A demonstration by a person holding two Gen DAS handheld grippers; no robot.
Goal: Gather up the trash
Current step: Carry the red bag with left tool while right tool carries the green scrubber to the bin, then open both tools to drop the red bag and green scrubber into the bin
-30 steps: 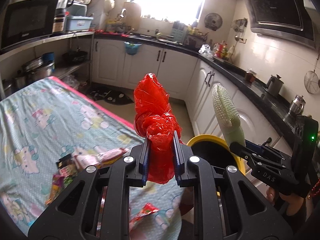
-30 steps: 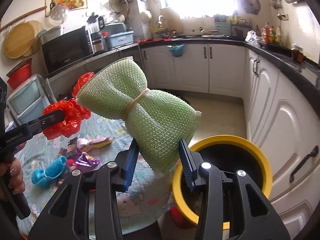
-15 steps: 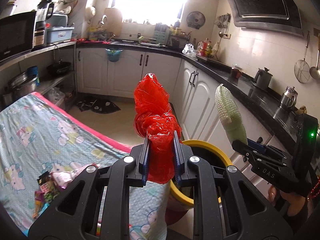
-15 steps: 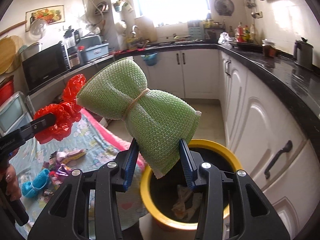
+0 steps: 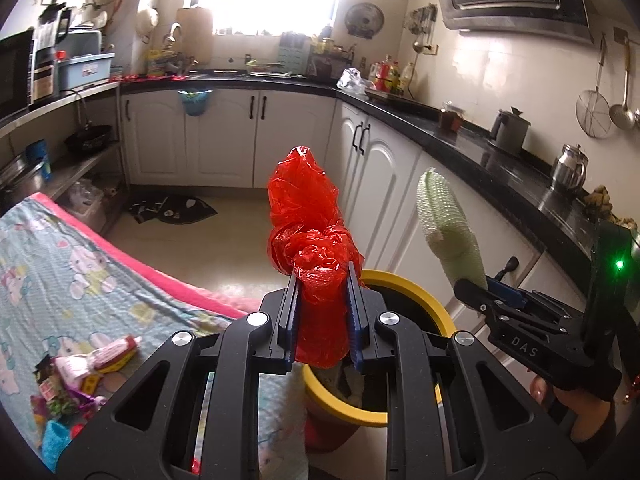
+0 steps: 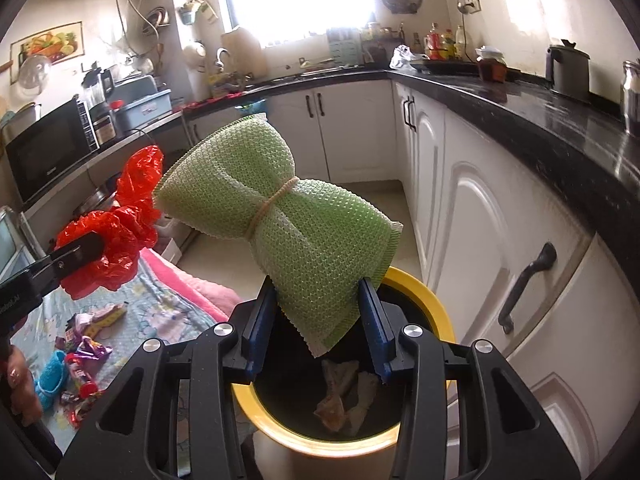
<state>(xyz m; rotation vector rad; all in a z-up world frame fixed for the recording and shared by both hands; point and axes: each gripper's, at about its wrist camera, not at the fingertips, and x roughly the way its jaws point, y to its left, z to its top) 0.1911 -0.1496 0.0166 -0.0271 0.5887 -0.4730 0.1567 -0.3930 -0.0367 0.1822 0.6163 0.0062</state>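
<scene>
My left gripper point(image 5: 321, 320) is shut on a crumpled red plastic bag point(image 5: 310, 236), held above the near rim of a yellow-rimmed trash bin point(image 5: 416, 300). My right gripper point(image 6: 316, 326) is shut on a green mesh bundle point(image 6: 288, 224) tied at its waist with a rubber band, right over the bin point(image 6: 436, 316). Crumpled paper lies at the bottom of the bin. The red bag point(image 6: 116, 232) shows at left in the right wrist view, and the green bundle point(image 5: 446, 224) at right in the left wrist view.
A table under a cartoon-print cloth point(image 5: 60, 272) stands left of the bin, with several wrappers point(image 5: 80, 376) and a blue mesh piece point(image 6: 50, 376) on it. White cabinets point(image 6: 492, 248) with a black counter run along the right. A dark mat point(image 5: 176, 210) lies on the floor.
Both grippers have carried their loads away from the table and toward the bin. The bin now sits under the right gripper, and its inside has come into view.
</scene>
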